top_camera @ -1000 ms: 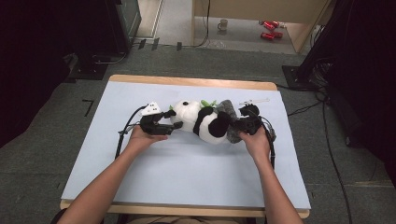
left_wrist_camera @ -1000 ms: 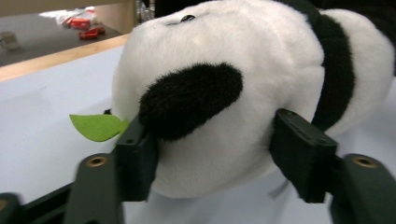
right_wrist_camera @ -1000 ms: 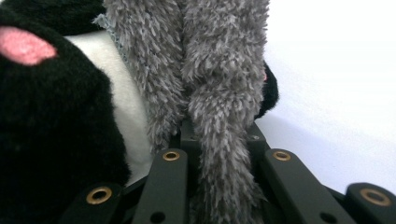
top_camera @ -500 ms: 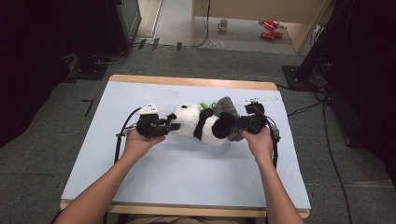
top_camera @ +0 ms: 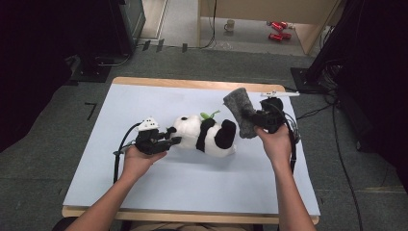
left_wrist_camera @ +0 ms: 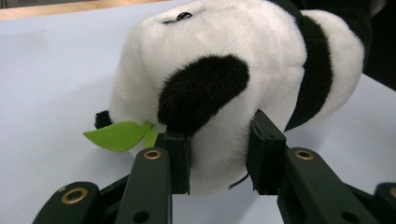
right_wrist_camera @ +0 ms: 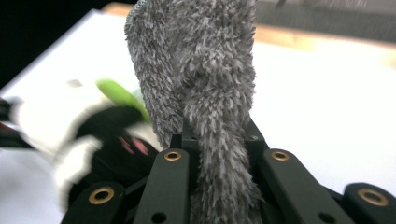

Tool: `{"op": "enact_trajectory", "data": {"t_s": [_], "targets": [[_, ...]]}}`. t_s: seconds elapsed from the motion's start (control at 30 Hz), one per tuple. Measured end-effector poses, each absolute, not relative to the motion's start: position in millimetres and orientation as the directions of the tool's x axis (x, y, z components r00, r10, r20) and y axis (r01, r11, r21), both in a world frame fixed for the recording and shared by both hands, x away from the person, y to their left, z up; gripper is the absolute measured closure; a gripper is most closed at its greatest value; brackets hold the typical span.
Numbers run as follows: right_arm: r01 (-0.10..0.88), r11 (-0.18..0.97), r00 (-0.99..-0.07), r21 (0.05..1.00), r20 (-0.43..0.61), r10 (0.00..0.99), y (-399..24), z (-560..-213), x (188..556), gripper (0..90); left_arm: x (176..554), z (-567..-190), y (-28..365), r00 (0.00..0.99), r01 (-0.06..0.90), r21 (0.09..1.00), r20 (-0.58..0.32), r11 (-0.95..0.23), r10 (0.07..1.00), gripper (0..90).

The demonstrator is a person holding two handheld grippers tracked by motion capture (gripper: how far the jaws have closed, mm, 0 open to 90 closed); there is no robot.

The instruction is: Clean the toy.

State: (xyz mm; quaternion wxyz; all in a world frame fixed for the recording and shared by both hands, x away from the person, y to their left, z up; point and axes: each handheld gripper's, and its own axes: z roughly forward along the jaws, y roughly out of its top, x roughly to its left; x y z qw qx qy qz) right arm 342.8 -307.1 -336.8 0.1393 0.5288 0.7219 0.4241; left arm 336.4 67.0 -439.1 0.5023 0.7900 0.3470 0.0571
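We start at the left, where the left claw (top_camera: 169,140) lies low over the pale blue worktop (top_camera: 192,187), held in a hand that comes in from the near edge; its jaws have just been closing and then eased a little, and they now press on the white head of the plush panda (top_camera: 207,137), which bulges between the pads (left_wrist_camera: 180,158); a black ear sits just above the left pad, and a green felt leaf (left_wrist_camera: 119,135) sticks out just beside that same pad; the panda stretches away from this claw toward the other hand, lying on its side on the worktop. Moving right, the right claw (top_camera: 255,118) is lifted above the worktop, just beyond the panda's black hind end; its jaws are narrow and clamped on a fuzzy grey cloth (top_camera: 239,113), which stands up and away from the jaws in a tall fold; in the right gripper view the cloth (right_wrist_camera: 201,93) rises straight out from between the jaws, with the panda blurred below and to the left of them.
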Motion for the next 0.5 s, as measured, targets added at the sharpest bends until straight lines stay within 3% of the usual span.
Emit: {"op": "enact_trajectory", "data": {"t_s": [0.17,0.5], "targets": [[0.614,0.096,-0.472,0.783,0.267,0.840,-281,-309,330,78.5,333,-438,66,0.747,0.494,0.830,-0.253,-0.259,0.615,64.7],[0.641,0.202,-0.585,0.740,0.301,0.753,-215,-325,337,78.3,322,-439,62,0.728,0.497,0.834,-0.250,-0.240,0.638,64.0]]}}
